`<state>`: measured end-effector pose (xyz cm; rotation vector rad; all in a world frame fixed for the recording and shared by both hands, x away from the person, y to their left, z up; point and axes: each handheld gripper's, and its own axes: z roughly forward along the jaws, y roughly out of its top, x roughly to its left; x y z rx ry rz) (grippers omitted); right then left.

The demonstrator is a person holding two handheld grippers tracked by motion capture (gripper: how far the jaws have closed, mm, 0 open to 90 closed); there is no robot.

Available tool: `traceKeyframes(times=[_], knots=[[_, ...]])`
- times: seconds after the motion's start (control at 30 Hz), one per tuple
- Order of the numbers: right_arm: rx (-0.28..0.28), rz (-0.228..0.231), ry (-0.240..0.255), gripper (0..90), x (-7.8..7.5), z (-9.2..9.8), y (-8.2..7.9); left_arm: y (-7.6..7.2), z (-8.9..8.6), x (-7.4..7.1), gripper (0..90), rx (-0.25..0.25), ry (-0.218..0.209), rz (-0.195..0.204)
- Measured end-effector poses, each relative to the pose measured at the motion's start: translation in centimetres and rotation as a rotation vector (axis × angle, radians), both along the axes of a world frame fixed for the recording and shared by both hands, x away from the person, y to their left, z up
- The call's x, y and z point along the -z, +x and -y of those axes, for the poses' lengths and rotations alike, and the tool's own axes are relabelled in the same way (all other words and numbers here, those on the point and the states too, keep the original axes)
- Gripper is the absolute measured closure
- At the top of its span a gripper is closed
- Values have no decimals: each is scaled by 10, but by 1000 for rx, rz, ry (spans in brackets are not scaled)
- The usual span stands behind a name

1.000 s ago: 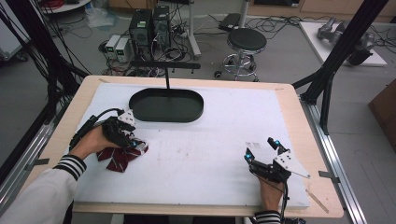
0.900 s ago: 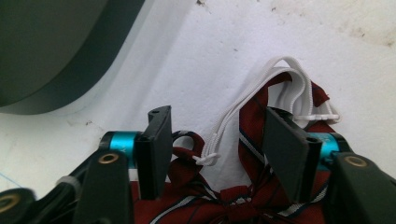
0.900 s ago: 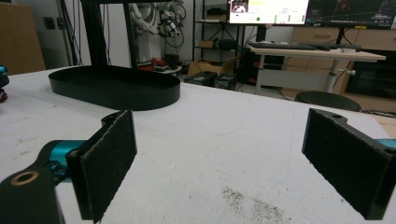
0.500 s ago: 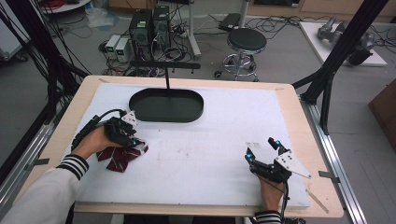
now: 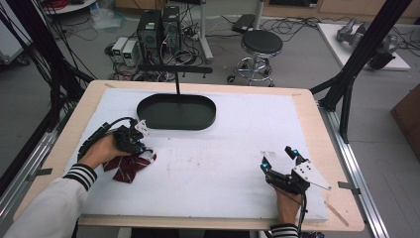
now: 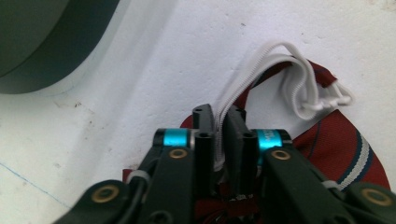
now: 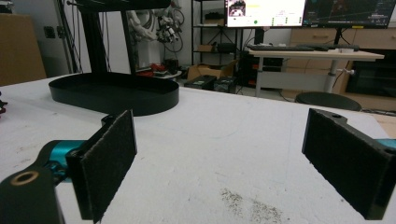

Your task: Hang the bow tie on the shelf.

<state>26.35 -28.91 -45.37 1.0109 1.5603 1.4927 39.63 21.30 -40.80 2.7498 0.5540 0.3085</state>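
Note:
A dark red striped cloth piece with white elastic cord lies on the white board at the left. My left gripper points down at its upper edge. In the left gripper view the jaws have just been closing and now pinch the white elastic cord, which loops out beyond the tips over the red cloth. My right gripper rests near the board's front right, open. Nothing is between its pads in the right gripper view, where the gripper faces bare board.
A black oval tray on a post stand sits at the back centre of the white board, also seen as the tray far ahead of the right gripper. A stool, computers and cables stand on the floor beyond the table.
The left gripper's jaws have drawn together over the cloth's upper edge. Both hands stay where they were, and the right gripper is unchanged.

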Motion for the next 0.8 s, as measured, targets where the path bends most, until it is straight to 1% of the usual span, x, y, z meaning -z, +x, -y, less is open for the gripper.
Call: traceKeyframes(times=[0.03,0.23,0.33,0.4,0.43,0.47,0.5,0.57,0.63,0.67,0.7,0.73,0.77,0.8], knots=[[0,1,1,91,0,0,0,0,0,0,846,-1,4,4],[0,2,0,91,0,0,0,-1,0,-1,851,-17,-13,4],[0,1,0,91,0,0,0,-1,-1,-2,852,-14,-14,7],[0,2,0,91,0,0,0,-2,-1,-2,852,-28,-38,9],[0,2,0,91,0,0,0,-2,-2,-2,852,-41,-61,18],[0,-1,2,91,0,0,0,-2,-3,-4,852,-47,-72,27],[0,-1,2,91,0,0,0,-2,-3,-4,851,-47,-72,27],[1,0,0,91,0,0,0,-2,-5,-9,851,-70,-102,55],[1,-1,1,91,0,0,0,-1,-8,-15,851,-86,-142,79],[1,-1,1,91,0,0,0,0,-9,-21,851,-100,-172,101],[1,-1,1,91,0,0,0,0,-9,-21,852,-100,-172,101],[1,-1,0,92,0,0,0,0,-10,-24,851,-104,-191,110],[0,-5,3,91,0,-1,-1,0,-12,-30,851,-118,-223,134],[0,-5,3,91,0,-1,-1,0,-12,-30,851,-118,-223,134]])
